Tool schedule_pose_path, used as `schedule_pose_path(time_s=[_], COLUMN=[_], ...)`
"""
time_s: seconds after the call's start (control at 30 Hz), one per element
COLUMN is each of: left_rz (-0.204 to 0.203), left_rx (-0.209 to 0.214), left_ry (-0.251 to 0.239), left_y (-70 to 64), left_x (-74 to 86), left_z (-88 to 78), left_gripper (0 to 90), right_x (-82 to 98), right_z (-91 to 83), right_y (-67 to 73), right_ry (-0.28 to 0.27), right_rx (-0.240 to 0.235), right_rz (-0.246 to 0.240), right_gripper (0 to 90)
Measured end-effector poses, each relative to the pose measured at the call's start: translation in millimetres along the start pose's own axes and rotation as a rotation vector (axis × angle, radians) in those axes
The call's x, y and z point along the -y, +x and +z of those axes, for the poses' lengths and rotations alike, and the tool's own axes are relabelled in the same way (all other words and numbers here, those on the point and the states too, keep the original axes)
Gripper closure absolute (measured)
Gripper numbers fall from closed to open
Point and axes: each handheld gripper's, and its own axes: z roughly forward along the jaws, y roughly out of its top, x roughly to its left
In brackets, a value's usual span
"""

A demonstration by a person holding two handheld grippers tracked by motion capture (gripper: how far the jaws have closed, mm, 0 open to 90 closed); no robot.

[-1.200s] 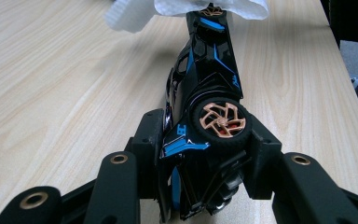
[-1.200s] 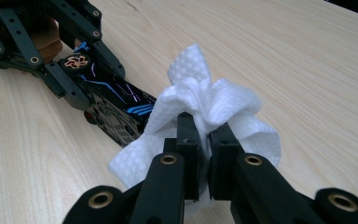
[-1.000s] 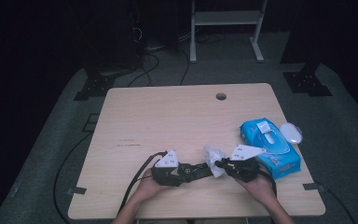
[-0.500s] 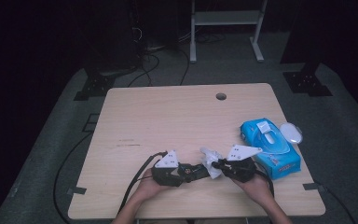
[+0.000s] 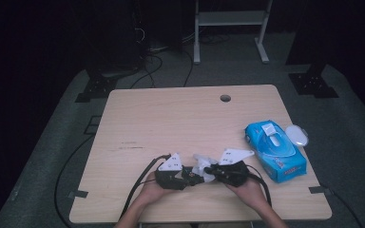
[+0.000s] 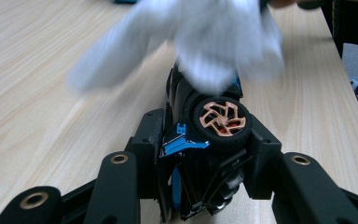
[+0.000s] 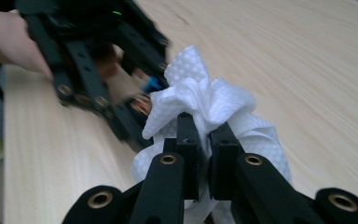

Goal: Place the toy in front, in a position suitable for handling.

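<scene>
1. The wooden table [image 5: 171,118] carries everything; both hands work close to the middle of its near edge.
2. A blue wipes packet [image 5: 275,149] lies by the right edge, with a white oval lid [image 5: 296,135] just beside it at that edge.
3. The left gripper [image 5: 190,176] is clamped on a black toy car [image 6: 205,140] with a copper-spoked wheel, holding it at the near edge.
4. The right gripper [image 7: 204,135] has its jaws pinched on a crumpled white wipe [image 7: 200,100], which lies against the toy car.
</scene>
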Motion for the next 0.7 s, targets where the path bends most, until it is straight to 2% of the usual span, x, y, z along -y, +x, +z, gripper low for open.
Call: schedule_pose_path(time_s=[0.17,0.3,0.37,0.43,0.6,0.67,0.7], left_rz=[0.012,0.006,0.005,0.004,0.001,0.002,0.001], left_rx=[0.0,0.002,0.004,0.007,0.005,0.006,0.005], left_ry=[0.002,-0.001,0.015,0.019,0.018,0.02,0.02], left_y=[-1.2,-0.9,-0.8,-0.5,0.0,0.4,0.4], left_x=[0.1,0.5,1.1,3.1,2.8,2.7,2.7], left_z=[0.6,0.5,1.4,1.7,2.1,2.0,2.0], left_gripper=[56.7,56.8,57.4,57.1,57.1,57.1,57.1], right_x=[-15.7,-19.5,-17.3,-14.3,2.6,8.8,13.0], right_z=[21.3,24.7,20.7,14.4,-10.6,-20.1,-25.0], right_y=[17.3,18.2,15.1,13.2,-7.8,-15.0,-18.7], right_ry=[0.001,0.018,0.012,0.033,0.014,0.024,0.02], right_rx=[-0.039,-0.004,-0.013,0.048,0.097,0.135,0.139], right_rz=[-0.03,-0.058,-0.052,-0.082,-0.016,-0.006,0.019], right_gripper=[84.6,84.4,84.3,84.3,84.4,84.4,84.4])
